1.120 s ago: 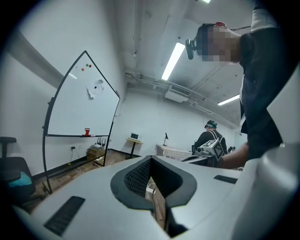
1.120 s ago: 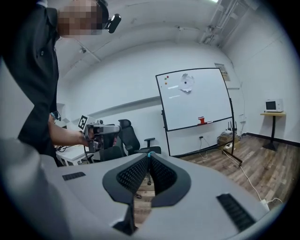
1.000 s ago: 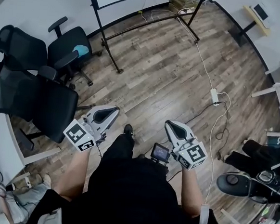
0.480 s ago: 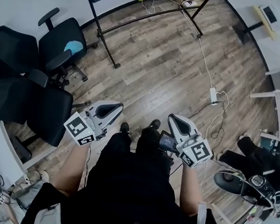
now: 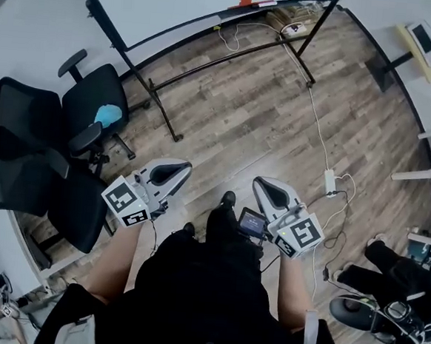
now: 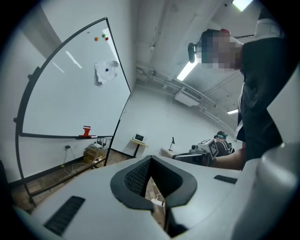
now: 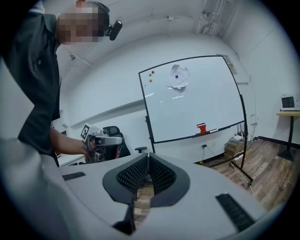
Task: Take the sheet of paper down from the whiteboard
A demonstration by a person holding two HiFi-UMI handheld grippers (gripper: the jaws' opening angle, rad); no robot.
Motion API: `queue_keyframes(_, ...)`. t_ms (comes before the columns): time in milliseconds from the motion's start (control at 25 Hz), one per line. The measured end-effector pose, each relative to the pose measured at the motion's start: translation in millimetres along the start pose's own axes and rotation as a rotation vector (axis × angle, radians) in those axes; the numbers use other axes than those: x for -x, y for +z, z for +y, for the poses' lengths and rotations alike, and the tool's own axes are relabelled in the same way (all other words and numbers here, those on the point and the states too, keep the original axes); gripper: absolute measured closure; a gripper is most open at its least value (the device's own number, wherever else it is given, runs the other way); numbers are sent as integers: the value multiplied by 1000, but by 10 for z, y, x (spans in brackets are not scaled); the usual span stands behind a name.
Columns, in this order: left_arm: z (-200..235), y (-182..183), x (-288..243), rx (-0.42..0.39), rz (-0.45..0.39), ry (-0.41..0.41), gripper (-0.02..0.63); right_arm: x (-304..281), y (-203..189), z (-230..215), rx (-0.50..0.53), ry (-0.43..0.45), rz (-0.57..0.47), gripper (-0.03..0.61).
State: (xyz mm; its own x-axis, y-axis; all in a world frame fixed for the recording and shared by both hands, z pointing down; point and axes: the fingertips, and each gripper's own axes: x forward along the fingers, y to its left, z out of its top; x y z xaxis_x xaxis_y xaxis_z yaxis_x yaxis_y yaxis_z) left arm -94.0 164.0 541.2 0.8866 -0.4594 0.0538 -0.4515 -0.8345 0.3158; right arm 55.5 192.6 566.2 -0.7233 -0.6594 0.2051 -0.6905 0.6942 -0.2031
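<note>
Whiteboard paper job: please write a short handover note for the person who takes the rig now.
Left gripper: shut, empty. Right gripper: shut, empty. Both are held in front of the person, well away from the board.
Crumpled white sheet of paper hangs high on the black-framed whiteboard, pinned by a dark round magnet.
Done: nothing. Left: walk up, grip the sheet, pull it off.

A wooden floor (image 5: 242, 110) fills the head view. Black chairs (image 5: 24, 152) crowd its left edge. The farthest chair (image 5: 95, 102) has a blue thing (image 5: 107, 113) on its seat. Toward the right edge a white power strip (image 5: 330, 182) lies on the boards, and a white cable (image 5: 314, 116) runs from it toward the far edge. Cardboard boxes (image 6: 93, 153) sit at that far edge, by the wall. In the far right corner a small surface (image 5: 426, 62) carries a white screen (image 5: 421, 33).
</note>
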Motion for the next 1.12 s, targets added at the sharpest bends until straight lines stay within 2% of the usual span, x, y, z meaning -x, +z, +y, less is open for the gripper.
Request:
queue_keyframes(200, 212, 505, -651, -82, -25, 57, 603, -106, 399, -713, 49, 69, -28, 557)
queue_keyframes(480, 432, 716, -1204, -97, -24, 62, 603, -416, 651, -1353, 68, 118, -31, 557)
queue_keyframes(680, 974, 828, -1426, -87, -42, 63, 603, -898, 764, -1672, 91, 142, -3, 557)
queue_keyframes(920, 1782, 1204, -1777, -79, -88, 27, 603, -1483, 1086, -2175, 97, 108, 16, 557)
queue_keyframes(1120, 2344, 1818, -2054, -167, -101, -34, 603, -2059, 1614, -2572, 113, 74, -33, 557)
